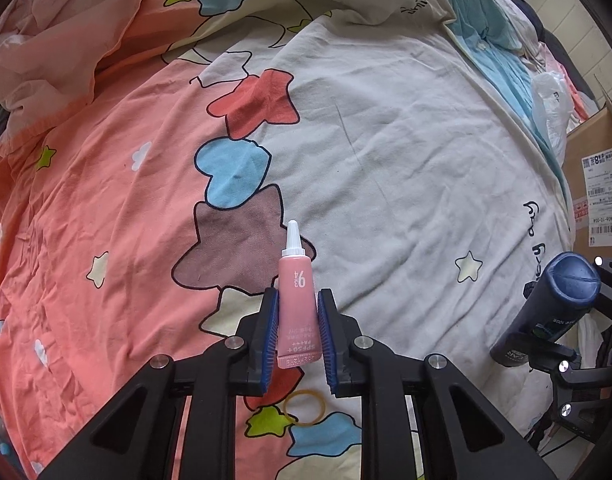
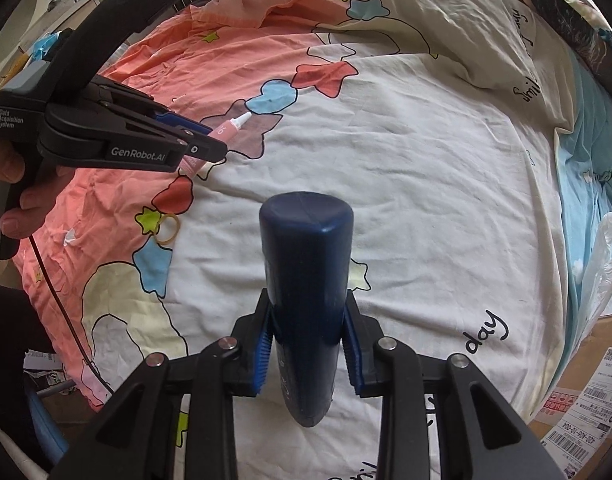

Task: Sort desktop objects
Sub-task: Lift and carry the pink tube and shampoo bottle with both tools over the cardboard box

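My left gripper (image 1: 297, 300) is shut on a small pink sunscreen tube (image 1: 296, 292) with a white nozzle pointing away, held above the star-patterned bedcover. It also shows in the right wrist view (image 2: 226, 130), sticking out of the left gripper (image 2: 210, 140). My right gripper (image 2: 308, 312) is shut on a dark blue bottle (image 2: 306, 280), its flat cap end pointing forward. That bottle shows at the right edge of the left wrist view (image 1: 554, 304). A tan rubber band (image 1: 304, 408) lies on the cover below the left gripper, and it shows in the right wrist view (image 2: 167, 229).
The pink and white bedcover (image 1: 386, 140) fills both views, bunched up at the far left. A cardboard box (image 1: 598, 184) with shipping labels and a white plastic bag (image 1: 552, 100) stand at the right. A blue sheet (image 2: 586, 168) lies beyond the cover's right edge.
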A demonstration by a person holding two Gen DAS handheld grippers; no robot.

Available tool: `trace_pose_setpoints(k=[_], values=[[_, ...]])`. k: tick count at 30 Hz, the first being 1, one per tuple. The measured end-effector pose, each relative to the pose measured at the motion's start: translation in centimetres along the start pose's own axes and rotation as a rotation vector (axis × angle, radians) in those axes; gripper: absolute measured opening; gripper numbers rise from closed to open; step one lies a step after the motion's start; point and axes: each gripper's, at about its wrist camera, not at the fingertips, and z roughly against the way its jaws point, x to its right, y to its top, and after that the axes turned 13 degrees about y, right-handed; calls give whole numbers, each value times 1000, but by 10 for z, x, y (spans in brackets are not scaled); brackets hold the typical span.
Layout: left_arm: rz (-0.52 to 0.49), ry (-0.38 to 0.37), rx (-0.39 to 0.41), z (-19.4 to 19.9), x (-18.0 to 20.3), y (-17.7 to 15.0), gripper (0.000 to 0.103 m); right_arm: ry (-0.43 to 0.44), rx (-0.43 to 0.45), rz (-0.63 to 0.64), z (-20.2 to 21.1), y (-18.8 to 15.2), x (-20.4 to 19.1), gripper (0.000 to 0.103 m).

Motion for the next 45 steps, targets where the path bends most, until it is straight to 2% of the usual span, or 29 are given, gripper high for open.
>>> trace_pose_setpoints(k=[9,18,28,36,42,45], values=[[-46,1,33,25,46,13,20,-7,16,-15,29,-4,-4,29],[-86,4,67,59,64,12,20,-16,32,-16,53,-10,-17,29],[-127,21,113,116,88,9,20,-41,77,-25,113,-25,-29,29],[-188,20,181,165,131,16,20,-86,131,-47,171,-44,-24,29],[-270,19,231,194,178,20,20,-115,179,-89,209,-70,-7,29],[-298,-12,243,207,202,22,20,-133,195,-110,226,-86,2,29]])
